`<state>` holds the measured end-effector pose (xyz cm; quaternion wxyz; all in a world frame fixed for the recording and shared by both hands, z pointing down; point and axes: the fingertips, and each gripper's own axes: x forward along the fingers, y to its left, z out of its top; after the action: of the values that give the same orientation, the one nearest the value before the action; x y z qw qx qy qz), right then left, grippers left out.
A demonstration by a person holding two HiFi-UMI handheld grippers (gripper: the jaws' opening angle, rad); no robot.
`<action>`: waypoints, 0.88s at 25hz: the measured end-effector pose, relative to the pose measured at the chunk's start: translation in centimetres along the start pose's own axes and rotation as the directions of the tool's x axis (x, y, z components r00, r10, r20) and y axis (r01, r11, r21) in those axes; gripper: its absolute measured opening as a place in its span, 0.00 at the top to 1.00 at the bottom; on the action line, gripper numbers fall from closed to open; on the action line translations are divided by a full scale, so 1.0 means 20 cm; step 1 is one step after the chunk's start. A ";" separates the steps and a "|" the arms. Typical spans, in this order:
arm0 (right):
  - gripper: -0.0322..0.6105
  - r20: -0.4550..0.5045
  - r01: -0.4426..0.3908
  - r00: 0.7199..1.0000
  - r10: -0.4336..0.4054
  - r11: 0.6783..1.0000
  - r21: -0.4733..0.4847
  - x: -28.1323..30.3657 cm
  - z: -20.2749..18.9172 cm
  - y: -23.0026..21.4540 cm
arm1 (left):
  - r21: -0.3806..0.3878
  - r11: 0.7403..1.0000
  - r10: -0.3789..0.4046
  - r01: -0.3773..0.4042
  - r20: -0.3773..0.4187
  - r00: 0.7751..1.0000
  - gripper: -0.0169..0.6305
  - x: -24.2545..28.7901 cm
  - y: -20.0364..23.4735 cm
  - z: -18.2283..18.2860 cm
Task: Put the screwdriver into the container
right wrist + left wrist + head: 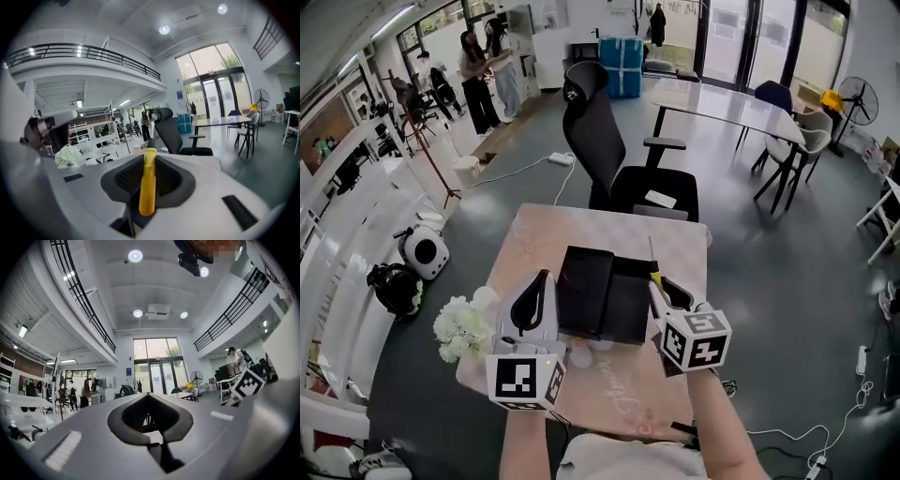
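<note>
White flowers (461, 328) at the 8 o'clock corner of the table (628, 230). Left gripper (544, 279) at 9 o'clock of the black container (602, 292), just beside its left wall. Jaws together, nothing between them. Container lies open mid-table. Right gripper (662, 287) at the container's 3 o'clock, jaws clamped on the yellow handle of the screwdriver (654, 267). Shaft points toward 12 o'clock along the container's right edge. The tool is in the grip, not in the container. Black office chair (609, 155) beyond the table at 12 o'clock.
</note>
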<state>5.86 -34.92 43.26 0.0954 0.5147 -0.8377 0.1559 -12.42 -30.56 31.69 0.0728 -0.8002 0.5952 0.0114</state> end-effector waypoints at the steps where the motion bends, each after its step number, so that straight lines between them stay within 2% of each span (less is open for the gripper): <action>1: 0.84 -0.041 0.011 0.999 -0.011 1.000 0.014 0.05 -0.06 0.00 | -0.008 1.000 -0.007 0.007 -0.006 1.000 0.96 0.01 0.02 -0.02; 4: 0.84 -0.180 0.051 0.983 -0.041 0.997 0.051 0.18 -0.24 -0.01 | -0.030 0.999 -0.030 0.029 -0.021 0.999 0.96 0.05 0.06 -0.08; 9: 0.84 -0.410 0.084 0.911 -0.039 0.992 0.093 0.36 -0.50 0.00 | -0.054 0.997 -0.048 0.046 -0.033 0.998 0.96 0.09 0.08 -0.13; 14: 0.83 -0.601 0.158 0.799 -0.005 0.967 0.202 0.50 -0.72 0.00 | -0.056 0.996 -0.070 0.067 -0.052 0.996 0.96 0.10 0.09 -0.16; 19: 0.83 -0.735 0.253 0.677 -0.039 0.950 0.182 0.58 -0.94 -0.03 | -0.056 0.996 -0.073 0.070 -0.069 0.995 0.96 0.13 0.13 -0.21; 22: 0.83 -0.782 0.289 0.621 -0.062 0.945 0.154 0.60 -1.02 -0.05 | -0.058 0.996 -0.077 0.073 -0.073 0.994 0.96 0.15 0.14 -0.23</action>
<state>1.36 -37.98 66.30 0.3870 0.4873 -0.6338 0.4594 -14.48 -34.73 35.59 0.0287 -0.8236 0.5665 -0.0051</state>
